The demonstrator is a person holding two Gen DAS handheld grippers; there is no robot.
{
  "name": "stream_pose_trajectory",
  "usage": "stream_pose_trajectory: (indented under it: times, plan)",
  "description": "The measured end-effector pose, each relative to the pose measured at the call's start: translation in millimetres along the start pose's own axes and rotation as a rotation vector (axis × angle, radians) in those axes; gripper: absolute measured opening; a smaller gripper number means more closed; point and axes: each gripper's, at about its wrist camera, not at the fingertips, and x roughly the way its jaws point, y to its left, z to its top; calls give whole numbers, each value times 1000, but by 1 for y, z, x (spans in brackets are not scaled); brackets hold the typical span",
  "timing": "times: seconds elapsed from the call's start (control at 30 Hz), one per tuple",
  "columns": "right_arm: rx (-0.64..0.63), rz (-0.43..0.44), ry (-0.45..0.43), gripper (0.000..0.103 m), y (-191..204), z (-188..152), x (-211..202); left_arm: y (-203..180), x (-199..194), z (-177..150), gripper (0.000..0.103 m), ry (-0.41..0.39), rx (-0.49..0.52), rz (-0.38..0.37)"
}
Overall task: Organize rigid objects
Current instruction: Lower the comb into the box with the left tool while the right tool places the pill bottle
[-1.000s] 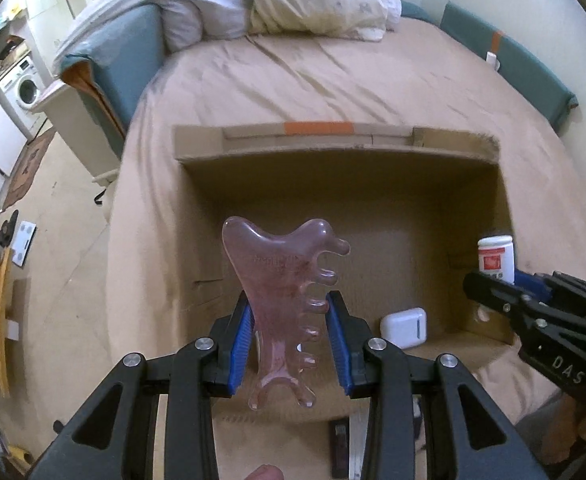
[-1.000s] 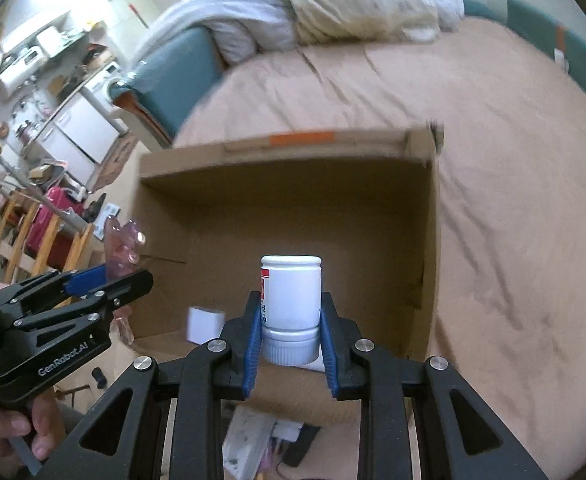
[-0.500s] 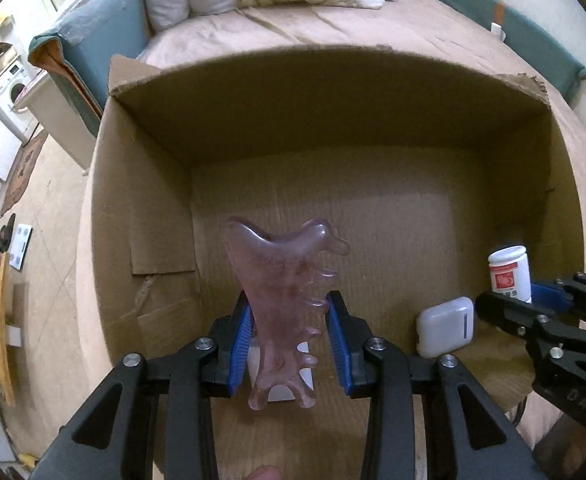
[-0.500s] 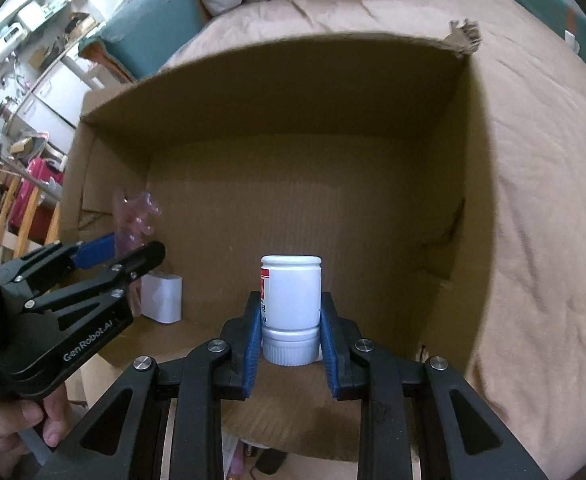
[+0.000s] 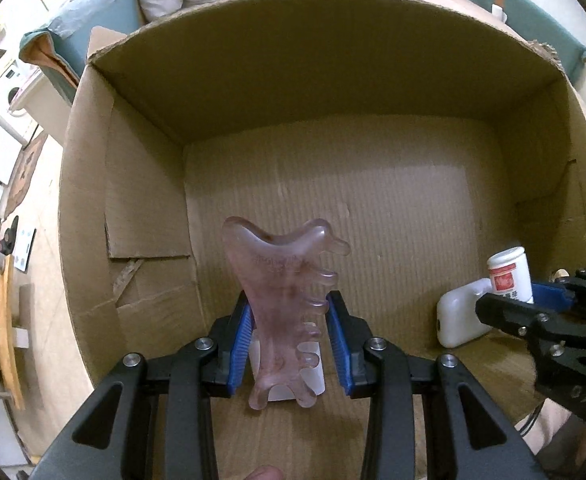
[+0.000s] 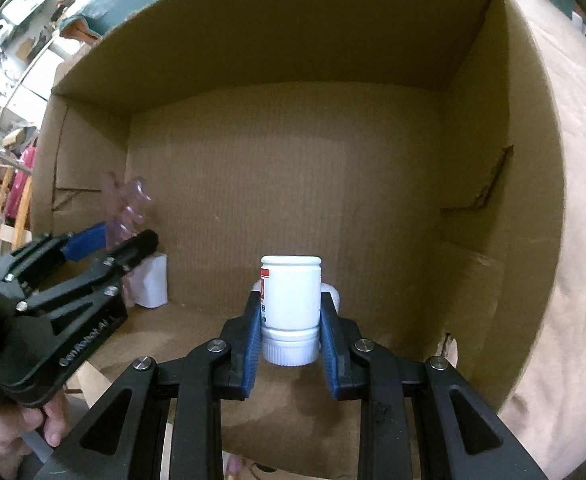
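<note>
My left gripper [image 5: 289, 305] is shut on a translucent pink comb-shaped scraper [image 5: 281, 276], which stands upright between the blue pads, low inside an open cardboard box [image 5: 333, 80]. My right gripper [image 6: 291, 309] is shut on a white bottle [image 6: 291, 294] with a red label, its ribbed cap toward me. Both are inside the box [image 6: 293, 40]. In the left wrist view, the right gripper [image 5: 527, 300] with the bottle [image 5: 509, 270] is at the right edge. The right wrist view shows the left gripper [image 6: 121, 237] and the scraper [image 6: 127, 204] at the left.
A white rounded case [image 5: 459, 320] lies on the box floor near the right gripper. Another small white block [image 6: 153, 280] sits on the floor under the scraper. The box rests on a bed with a tan sheet [image 6: 573, 200]. A hand [image 6: 49, 428] holds the left gripper.
Both grippers have sunk from above the box rim down into the box, each still shut on its object. The box walls now fill both views.
</note>
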Motion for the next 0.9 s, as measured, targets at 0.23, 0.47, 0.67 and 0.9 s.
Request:
stream_pose_trajectory:
  times: [0.23,0.47,0.67,0.9]
  plan:
    - [23,90,-90,65,-2,8,-20,-5,3,5,33,0,4,3]
    - [14,110,-171,78,3,9,-31,-4,4,7,33,0,-4,-2]
    - [-7,114,-213,88,10,7,-38,-8,5,4,33,3,-5,4]
    - [-13,110,-255,103,11,7,-45,-7,1,4,50,-4,-3,-12]
